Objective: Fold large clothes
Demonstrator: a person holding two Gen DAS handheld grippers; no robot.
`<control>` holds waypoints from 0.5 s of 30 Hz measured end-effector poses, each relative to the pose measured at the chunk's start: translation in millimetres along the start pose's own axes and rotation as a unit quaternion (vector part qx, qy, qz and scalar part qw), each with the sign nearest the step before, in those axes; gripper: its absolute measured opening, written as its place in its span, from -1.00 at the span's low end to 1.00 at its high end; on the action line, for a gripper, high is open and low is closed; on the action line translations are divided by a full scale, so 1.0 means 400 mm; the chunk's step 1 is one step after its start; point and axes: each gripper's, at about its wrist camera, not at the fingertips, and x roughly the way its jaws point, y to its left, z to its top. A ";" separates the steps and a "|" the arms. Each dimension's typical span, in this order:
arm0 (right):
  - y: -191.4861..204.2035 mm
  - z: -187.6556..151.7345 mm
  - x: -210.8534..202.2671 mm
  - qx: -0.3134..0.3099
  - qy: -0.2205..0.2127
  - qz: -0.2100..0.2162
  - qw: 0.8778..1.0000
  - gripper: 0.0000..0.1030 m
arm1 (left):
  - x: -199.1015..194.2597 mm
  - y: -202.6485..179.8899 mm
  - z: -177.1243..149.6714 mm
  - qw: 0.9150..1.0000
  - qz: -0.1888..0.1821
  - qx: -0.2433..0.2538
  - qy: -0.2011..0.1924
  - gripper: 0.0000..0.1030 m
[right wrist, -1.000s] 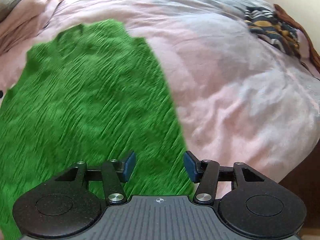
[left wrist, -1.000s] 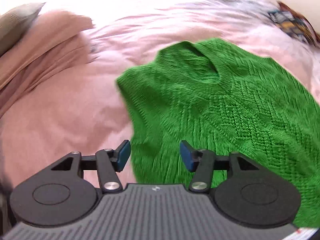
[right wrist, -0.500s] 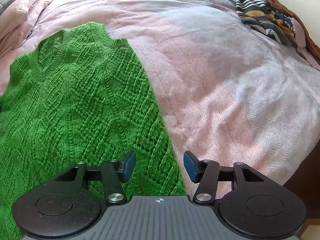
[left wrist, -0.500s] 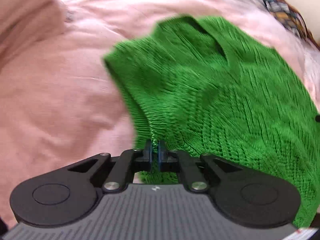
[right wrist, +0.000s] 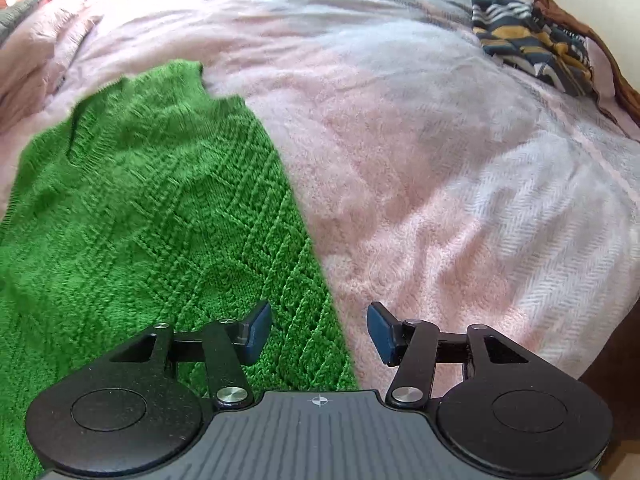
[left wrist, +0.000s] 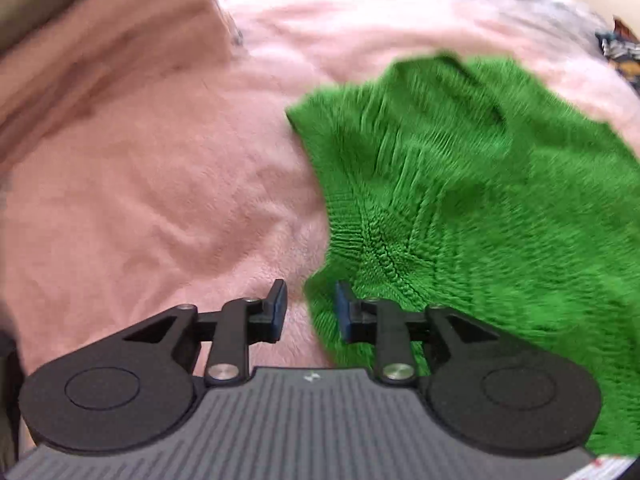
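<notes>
— Where is your sweater?
— The green cable-knit sweater (left wrist: pixel 460 200) lies flat on the fuzzy pink blanket (left wrist: pixel 160 200) of the bed.
— And your tools?
— Your left tool (left wrist: pixel 308 312) is apart over the sweater's ribbed edge; your right tool (right wrist: pixel 320 332) is apart at its straight side.

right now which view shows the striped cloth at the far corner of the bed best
The right wrist view: the striped cloth lies sharp and nearly whole at upper right. The left wrist view catches only a blurred sliver of it at the frame's right edge.

Bare pink blanket (right wrist: pixel 460 200) right of green sweater (right wrist: pixel 160 208); patterned cloth (right wrist: pixel 532 44) far corner.
</notes>
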 end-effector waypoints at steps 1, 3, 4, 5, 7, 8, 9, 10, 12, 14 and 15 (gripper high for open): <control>0.009 -0.009 -0.009 -0.015 -0.001 0.004 1.000 -0.02 | -0.036 -0.016 -0.012 1.000 -0.006 0.004 -0.011 -0.60; 0.031 -0.023 -0.019 -0.042 0.000 0.014 0.999 -0.02 | -0.103 -0.060 -0.044 0.999 -0.033 0.018 -0.024 -0.60; 0.046 -0.032 -0.021 -0.054 0.000 0.022 0.998 -0.02 | -0.124 -0.086 -0.061 0.998 -0.052 0.025 -0.024 -0.59; 0.061 -0.039 -0.021 -0.065 0.001 0.030 0.997 -0.02 | -0.138 -0.116 -0.081 0.996 -0.075 0.037 -0.020 -0.56; 0.095 -0.060 -0.010 -0.088 0.013 0.042 0.995 -0.02 | -0.141 -0.173 -0.126 0.993 -0.095 0.068 0.001 -0.50; 0.108 -0.074 -0.003 -0.096 0.024 0.046 0.994 -0.02 | -0.131 -0.194 -0.151 0.992 -0.099 0.078 0.017 -0.50; 0.123 -0.100 0.007 -0.103 0.044 0.049 0.992 -0.03 | -0.117 -0.212 -0.184 0.991 -0.096 0.086 0.042 -0.50; 0.135 -0.129 0.005 -0.108 0.059 0.056 0.991 -0.03 | -0.113 -0.216 -0.218 0.991 -0.085 0.088 0.057 -0.50; 0.162 -0.196 -0.021 -0.130 0.077 0.074 0.986 -0.03 | -0.138 -0.197 -0.290 0.992 -0.074 0.071 0.075 -0.51; 0.192 -0.257 -0.054 -0.173 0.086 0.083 0.978 -0.03 | -0.175 -0.176 -0.348 0.992 -0.069 0.056 0.093 -0.53; 0.203 -0.278 -0.076 -0.188 0.082 0.081 0.975 -0.03 | -0.197 -0.174 -0.362 0.991 -0.062 0.059 0.101 -0.53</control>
